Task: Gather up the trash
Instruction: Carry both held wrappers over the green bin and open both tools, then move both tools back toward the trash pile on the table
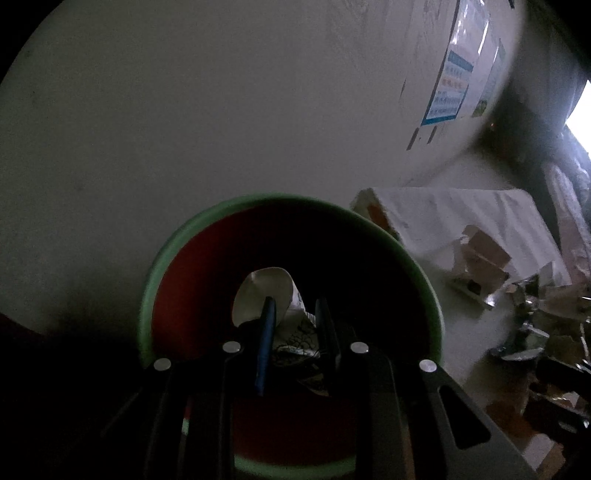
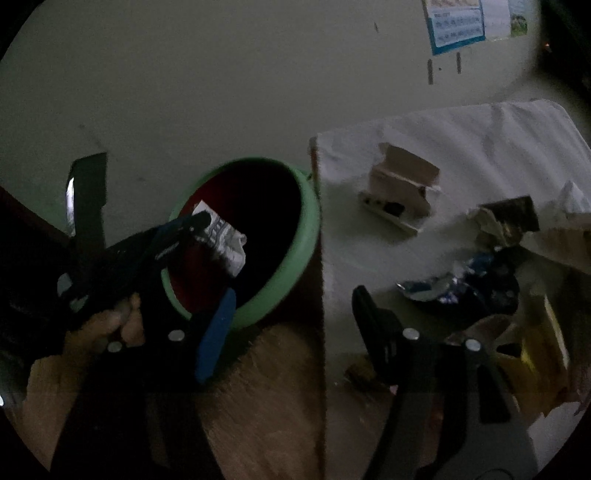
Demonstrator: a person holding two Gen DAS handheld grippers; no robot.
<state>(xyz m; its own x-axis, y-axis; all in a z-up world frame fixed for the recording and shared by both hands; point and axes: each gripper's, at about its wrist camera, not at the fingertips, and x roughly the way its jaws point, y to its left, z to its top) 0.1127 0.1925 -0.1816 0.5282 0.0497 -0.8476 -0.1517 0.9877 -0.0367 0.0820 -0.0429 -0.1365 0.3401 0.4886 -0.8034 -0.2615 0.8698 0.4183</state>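
Note:
A round bin with a green rim [image 1: 399,240] and red inside stands on the floor beside the table; it also shows in the right wrist view [image 2: 306,229]. My left gripper [image 1: 295,314] is over the bin's mouth, shut on a crumpled white printed wrapper [image 1: 299,325]. The right wrist view shows that wrapper [image 2: 225,240] hanging from the left gripper [image 2: 201,221] above the bin. My right gripper [image 2: 291,299] is open and empty, low between the bin and the table edge.
A table with a white cloth [image 2: 461,129] holds a torn cardboard box [image 2: 402,188], a blue-silver foil wrapper [image 2: 443,284], dark and yellow packets [image 2: 543,332] and other scraps. A pale wall with posters [image 2: 458,22] is behind. Brown floor [image 2: 266,387] lies below.

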